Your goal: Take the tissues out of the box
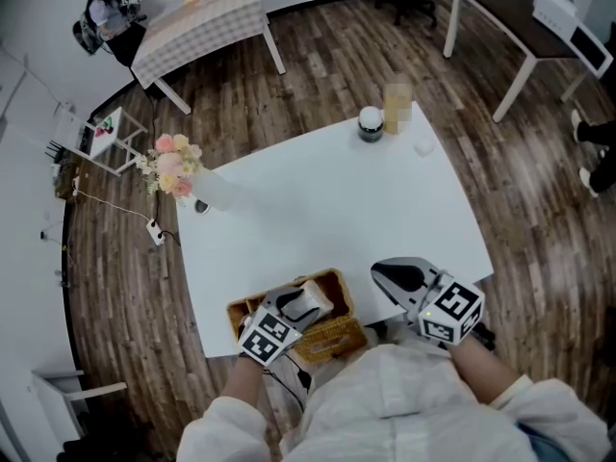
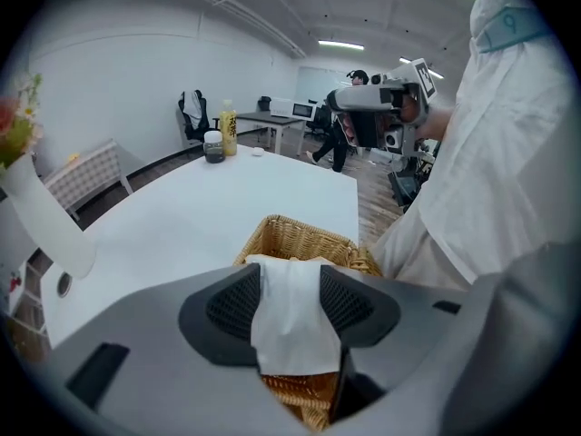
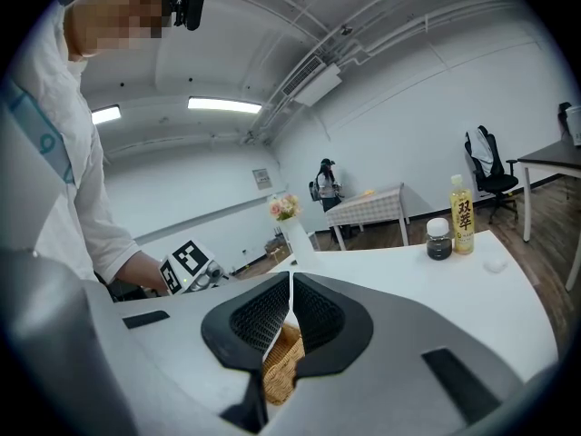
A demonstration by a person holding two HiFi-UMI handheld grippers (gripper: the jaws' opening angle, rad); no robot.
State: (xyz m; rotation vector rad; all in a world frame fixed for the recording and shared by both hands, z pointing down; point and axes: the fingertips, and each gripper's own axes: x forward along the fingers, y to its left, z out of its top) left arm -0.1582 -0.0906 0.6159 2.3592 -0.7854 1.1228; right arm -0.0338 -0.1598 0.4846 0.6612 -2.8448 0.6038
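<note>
1. Two grippers were at the near edge of the white table [image 1: 318, 200], one in each of the person's hands.
2. Left gripper [image 2: 289, 305]: jaws roughly half apart, both pads pressed on a white tissue [image 2: 292, 330]. The tissue filled the whole gap between the pads.
3. Wicker box [image 1: 339, 339]: near-left part of the table, right at the near edge, directly below the left gripper. The tissue was over its open top. Couldn't tell whether the tissue's lower end was clear of the box.
4. Right gripper [image 3: 289, 309]: jaws together apart from a hairline slit, nothing between them. Only wicker showed past them, lower down.
5. Head view put the right gripper to the right of the box, not touching it. The left gripper view showed it held up off the table.
6. Far side of the table: a white-lidded jar [image 3: 438, 240] with dark contents, and a yellow bottle [image 3: 462, 214] just beside it. A small white item [image 1: 423, 147] lay near them, to the right.
7. Left edge of the table: pink and cream flowers [image 1: 171, 166] in a white vase [image 1: 217, 192], well apart from the box.
8. Beyond the table, on a wood floor: a table with a checked cloth [image 1: 207, 22] far left, and a dark desk [image 1: 510, 17] far right.
</note>
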